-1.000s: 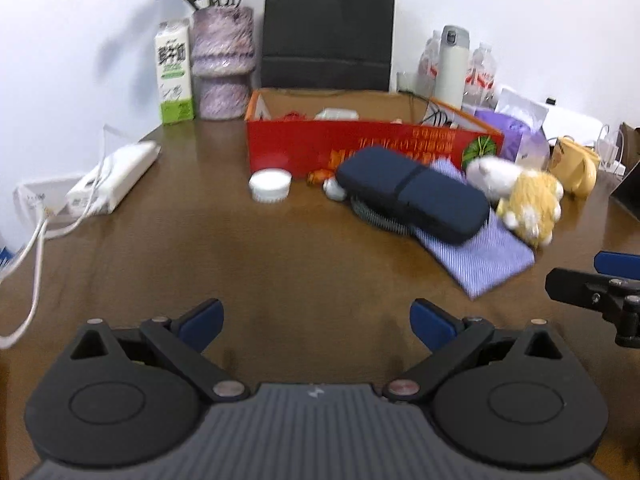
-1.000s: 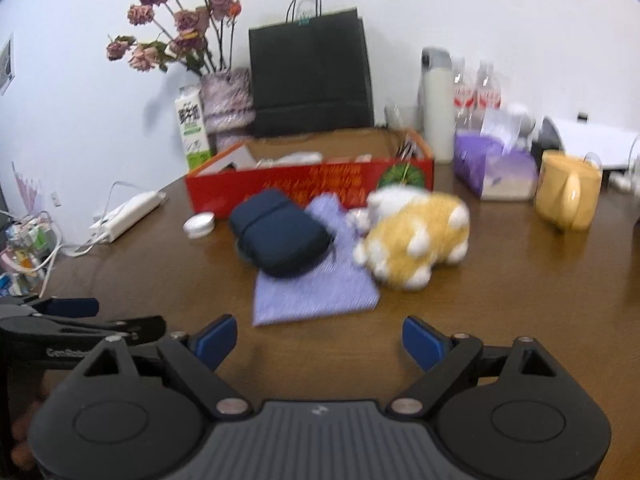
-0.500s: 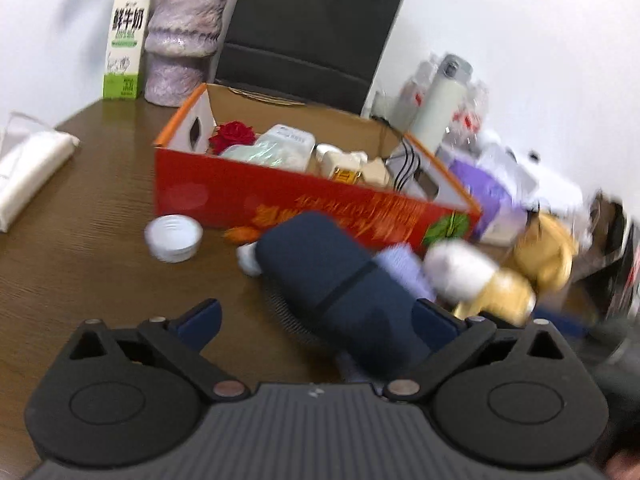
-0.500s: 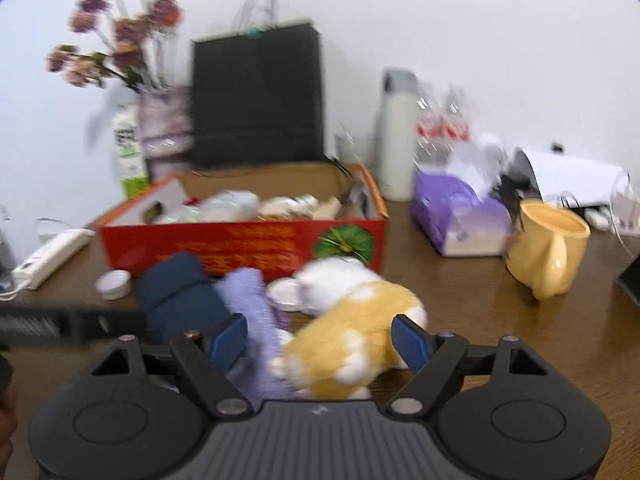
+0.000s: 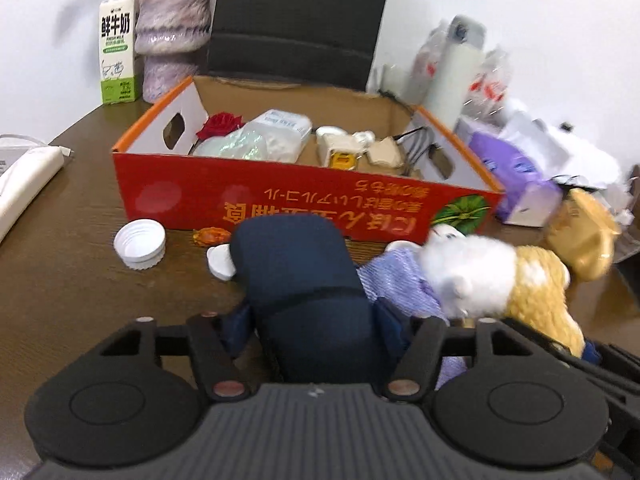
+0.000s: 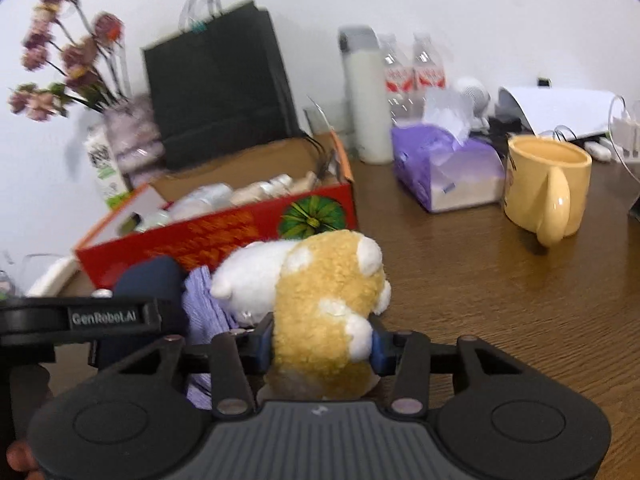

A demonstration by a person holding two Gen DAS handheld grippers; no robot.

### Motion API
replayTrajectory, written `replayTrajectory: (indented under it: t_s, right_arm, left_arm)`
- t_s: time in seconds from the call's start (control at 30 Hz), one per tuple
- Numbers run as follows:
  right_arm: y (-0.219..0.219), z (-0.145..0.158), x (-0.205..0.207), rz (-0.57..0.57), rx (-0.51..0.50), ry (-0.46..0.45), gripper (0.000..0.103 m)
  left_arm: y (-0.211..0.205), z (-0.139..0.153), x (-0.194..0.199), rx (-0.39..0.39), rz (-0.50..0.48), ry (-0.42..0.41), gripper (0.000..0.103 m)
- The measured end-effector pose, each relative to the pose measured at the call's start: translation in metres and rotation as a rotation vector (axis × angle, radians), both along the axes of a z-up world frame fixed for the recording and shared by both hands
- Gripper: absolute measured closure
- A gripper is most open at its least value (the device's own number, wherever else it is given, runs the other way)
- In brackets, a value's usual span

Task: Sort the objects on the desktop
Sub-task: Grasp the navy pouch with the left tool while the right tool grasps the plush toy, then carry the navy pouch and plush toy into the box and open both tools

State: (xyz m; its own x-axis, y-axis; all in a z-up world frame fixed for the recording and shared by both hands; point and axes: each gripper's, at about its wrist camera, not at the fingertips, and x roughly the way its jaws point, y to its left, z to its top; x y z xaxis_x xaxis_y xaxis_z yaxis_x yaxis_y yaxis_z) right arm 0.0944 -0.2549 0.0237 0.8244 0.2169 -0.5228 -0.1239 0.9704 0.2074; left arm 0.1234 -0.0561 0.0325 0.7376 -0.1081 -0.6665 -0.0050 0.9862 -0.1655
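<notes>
Left claw (image 5: 316, 330) just squeezed onto my blue case (image 5: 304, 280), pads on both sides. Right claw (image 6: 322, 346) just squeezed onto my plush dog (image 6: 320, 304). Both sit near the red box (image 5: 280, 196), w/ purple cloth (image 5: 400, 280) between. Next, I think: lift & drop them in.

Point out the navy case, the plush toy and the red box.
navy case (image 5: 304, 280), left wrist view, top face.
plush toy (image 6: 320, 304), right wrist view, tan back.
red box (image 5: 240, 196), left wrist view, front wall.
</notes>
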Motion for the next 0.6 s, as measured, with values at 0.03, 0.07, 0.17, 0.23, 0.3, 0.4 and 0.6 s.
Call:
replayTrajectory:
  t_s: [0.03, 0.07, 0.17, 0.23, 0.3, 0.4, 0.6]
  right_arm:
    - [0.002, 0.003, -0.007, 0.016, -0.01, -0.014, 0.06]
    - [0.002, 0.007, -0.015, 0.027, -0.004, -0.025, 0.06]
    - [0.004, 0.013, -0.035, 0.069, 0.01, -0.035, 0.06]
    - [0.007, 0.017, -0.051, 0.094, 0.01, -0.047, 0.06]
    - [0.01, 0.019, -0.067, 0.112, 0.006, -0.047, 0.06]
    - [0.011, 0.021, -0.087, 0.122, -0.003, -0.047, 0.06]
    - [0.02, 0.012, -0.099, 0.113, -0.06, 0.011, 0.059]
  left_arm:
    - [0.003, 0.002, -0.009, -0.01, -0.014, -0.014, 0.047]
    - [0.005, 0.004, -0.016, -0.013, -0.023, -0.022, 0.055]
    - [0.017, 0.011, -0.045, -0.014, -0.064, -0.059, 0.069]
    - [0.03, 0.013, -0.065, -0.035, -0.087, -0.063, 0.071]
    - [0.045, 0.017, -0.085, -0.062, -0.09, -0.055, 0.075]
    - [0.069, 0.027, -0.117, -0.118, -0.112, -0.066, 0.078]
    - [0.104, 0.022, -0.141, -0.142, -0.115, -0.007, 0.077]
